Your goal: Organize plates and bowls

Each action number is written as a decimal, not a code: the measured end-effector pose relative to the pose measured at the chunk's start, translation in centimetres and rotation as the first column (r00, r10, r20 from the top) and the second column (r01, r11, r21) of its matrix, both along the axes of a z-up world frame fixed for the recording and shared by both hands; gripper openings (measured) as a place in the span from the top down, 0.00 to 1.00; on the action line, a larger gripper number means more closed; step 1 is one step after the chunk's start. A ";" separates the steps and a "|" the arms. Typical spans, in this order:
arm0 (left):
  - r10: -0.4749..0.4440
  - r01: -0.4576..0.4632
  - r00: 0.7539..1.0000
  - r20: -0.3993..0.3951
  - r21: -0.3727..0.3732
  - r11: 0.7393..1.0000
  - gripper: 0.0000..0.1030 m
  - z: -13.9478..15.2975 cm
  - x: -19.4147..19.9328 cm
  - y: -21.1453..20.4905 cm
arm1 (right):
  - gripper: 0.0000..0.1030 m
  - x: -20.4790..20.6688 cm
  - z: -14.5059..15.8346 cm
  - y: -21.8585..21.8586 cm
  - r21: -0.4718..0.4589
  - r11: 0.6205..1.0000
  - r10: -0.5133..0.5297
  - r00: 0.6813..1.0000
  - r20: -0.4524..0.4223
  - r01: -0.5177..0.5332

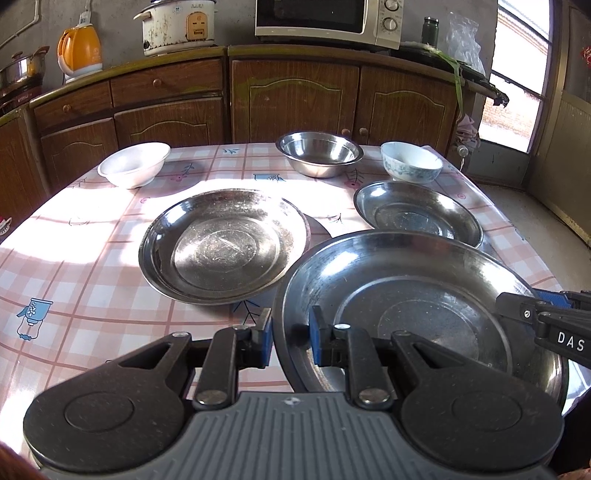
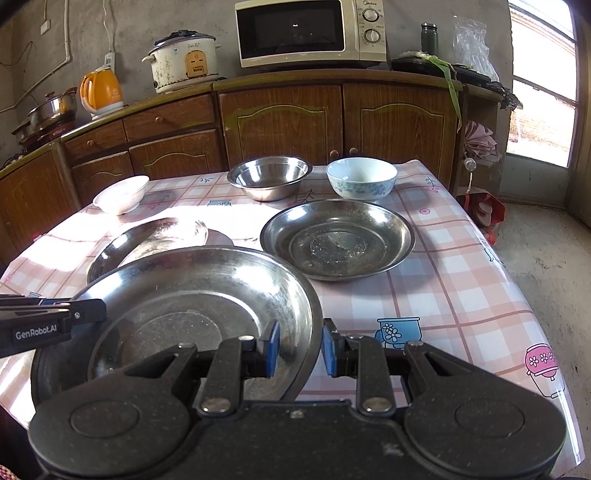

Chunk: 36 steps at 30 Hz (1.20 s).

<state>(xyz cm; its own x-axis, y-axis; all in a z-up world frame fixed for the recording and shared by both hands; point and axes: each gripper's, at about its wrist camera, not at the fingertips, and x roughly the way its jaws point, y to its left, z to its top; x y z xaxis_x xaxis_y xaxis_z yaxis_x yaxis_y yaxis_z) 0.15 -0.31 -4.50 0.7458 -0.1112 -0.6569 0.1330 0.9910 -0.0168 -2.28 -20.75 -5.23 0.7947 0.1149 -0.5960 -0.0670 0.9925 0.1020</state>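
I hold one steel plate point(image 1: 417, 314) point(image 2: 192, 314) between both grippers, low over the near part of the table. My left gripper point(image 1: 290, 332) is shut on its left rim, and my right gripper point(image 2: 301, 345) is shut on its right rim. Each gripper's tip also shows in the other's view, the right gripper point(image 1: 532, 310) and the left gripper point(image 2: 85, 310). Beyond lie a large steel plate point(image 1: 221, 251) point(image 2: 147, 236) and a smaller steel plate point(image 1: 417, 214) point(image 2: 336, 240). At the far edge stand a white bowl point(image 1: 133, 164) point(image 2: 120, 199), a steel bowl point(image 1: 319, 153) point(image 2: 269, 177) and a blue-patterned bowl point(image 1: 412, 162) point(image 2: 360, 177).
The table point(image 2: 461, 295) wears a pink checked cloth and drops off to bare floor on the right. Brown cabinets point(image 2: 280, 122) run behind it, carrying a microwave point(image 2: 310, 33), a rice cooker point(image 2: 184, 62) and an orange kettle point(image 2: 101, 90).
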 end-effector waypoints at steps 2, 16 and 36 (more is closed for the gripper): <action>-0.002 0.002 1.000 -0.006 0.005 1.000 0.81 -0.3 0.0 -0.1 | 0.70 0.0 -0.4 0.0 -0.001 1.000 0.000 1.000 -0.009 0.000; -0.021 0.022 0.999 -0.037 0.018 1.000 0.81 -2.0 0.3 -0.7 | 0.70 0.3 -2.1 -0.4 -0.011 1.000 -0.013 0.999 -0.051 0.013; -0.036 0.038 0.998 -0.061 0.033 0.999 0.80 -3.4 1.0 -1.6 | 0.70 1.3 -3.7 -0.9 -0.019 0.999 -0.033 0.995 -0.093 0.031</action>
<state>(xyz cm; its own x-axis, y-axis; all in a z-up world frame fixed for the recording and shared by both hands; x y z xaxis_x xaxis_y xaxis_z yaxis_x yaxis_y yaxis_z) 1.13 -1.91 -7.89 0.7006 -0.1147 -0.7043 0.1692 0.9855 0.0078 -0.98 -21.61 -8.98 0.7390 0.0791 -0.6691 -0.0259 0.9957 0.0890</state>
